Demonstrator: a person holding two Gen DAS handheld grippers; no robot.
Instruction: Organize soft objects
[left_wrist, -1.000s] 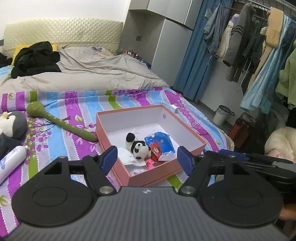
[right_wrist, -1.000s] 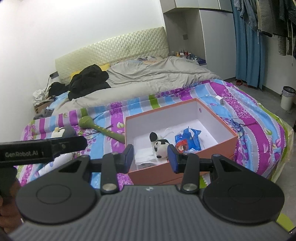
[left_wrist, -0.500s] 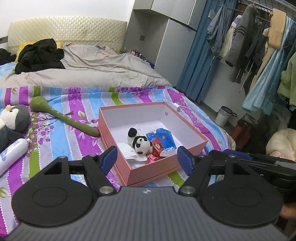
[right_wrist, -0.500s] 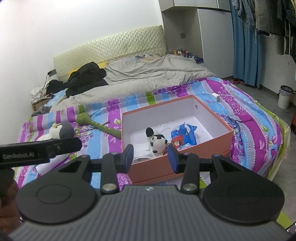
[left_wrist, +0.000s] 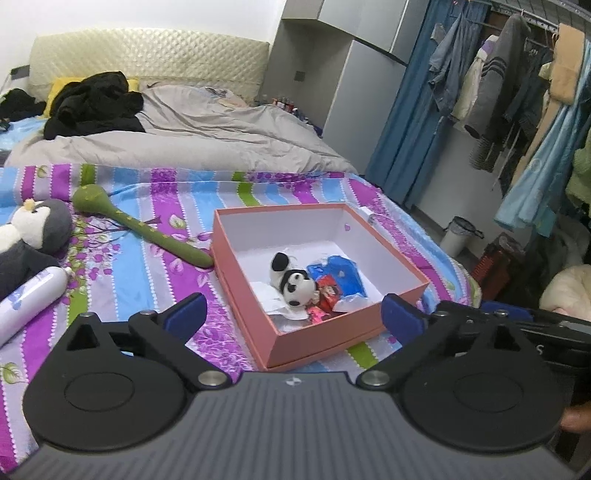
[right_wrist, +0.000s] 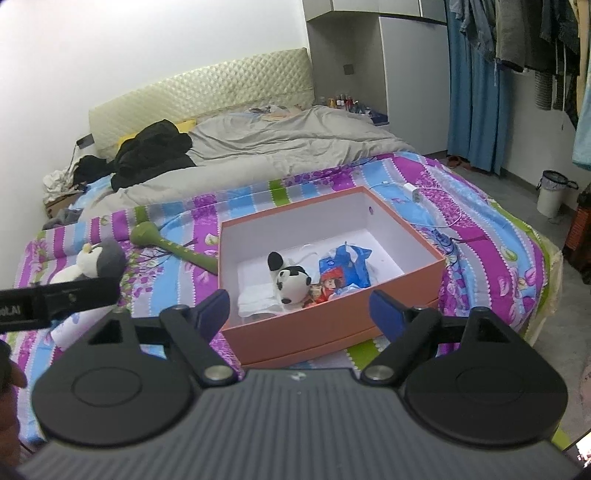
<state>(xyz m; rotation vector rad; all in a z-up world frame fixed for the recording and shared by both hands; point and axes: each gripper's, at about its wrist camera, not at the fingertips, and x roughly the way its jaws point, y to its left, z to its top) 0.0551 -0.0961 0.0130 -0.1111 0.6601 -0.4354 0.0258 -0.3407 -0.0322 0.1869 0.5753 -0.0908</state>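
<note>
A crumpled grey duvet (left_wrist: 207, 136) is spread across the far half of the bed, with a heap of black clothing (left_wrist: 92, 105) seen at its 9 o'clock. A quilted cream headboard (left_wrist: 147, 61) is set behind both. Blue curtains (left_wrist: 410, 118) are hung at 2 o'clock, and a small white waste bin (right_wrist: 552, 192) is stood on the grey floor at 3 o'clock.
</note>
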